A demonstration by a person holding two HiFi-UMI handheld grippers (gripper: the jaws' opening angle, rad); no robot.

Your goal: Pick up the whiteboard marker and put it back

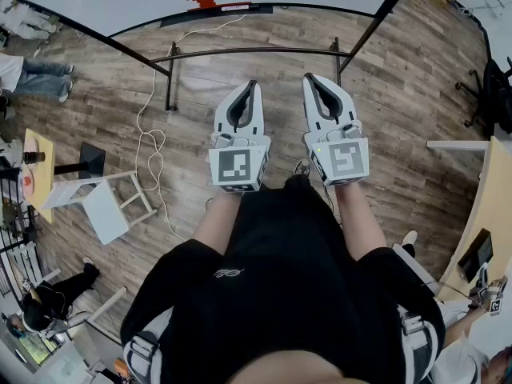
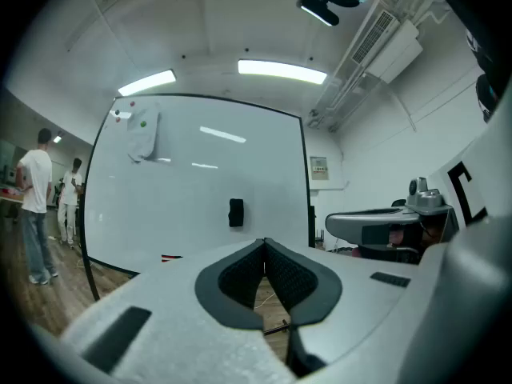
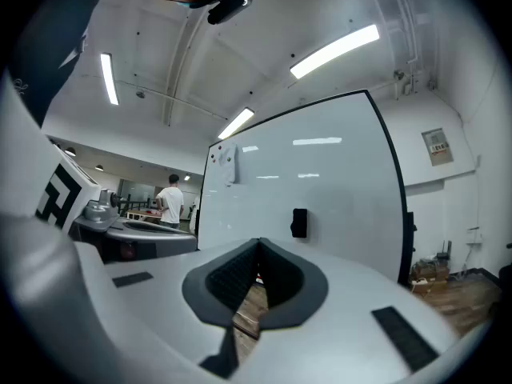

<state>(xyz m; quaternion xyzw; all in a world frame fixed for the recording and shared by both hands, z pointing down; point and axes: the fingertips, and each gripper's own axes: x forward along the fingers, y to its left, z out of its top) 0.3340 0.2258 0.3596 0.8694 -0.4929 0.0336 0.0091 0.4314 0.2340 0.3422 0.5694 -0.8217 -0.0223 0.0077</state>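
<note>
A whiteboard [image 2: 200,182] on a black-framed stand stands ahead of me; it also fills the middle of the right gripper view [image 3: 320,182]. On its lower ledge lies a red marker [image 1: 210,1], which shows as a small red streak [image 2: 171,258] in the left gripper view. My left gripper [image 1: 252,85] and right gripper [image 1: 308,78] are held side by side at waist height, level, pointing at the board and well short of it. Both pairs of jaws meet at the tips with nothing between them, as each gripper's own view confirms [image 2: 265,242] [image 3: 258,242].
A black eraser [image 2: 235,212] sticks to the board's face. The stand's floor bar [image 1: 248,52] crosses the wood floor ahead. A white cable [image 1: 148,146] trails at left beside a white stool [image 1: 104,202]. People [image 2: 36,206] stand at left; a desk [image 1: 496,198] is at right.
</note>
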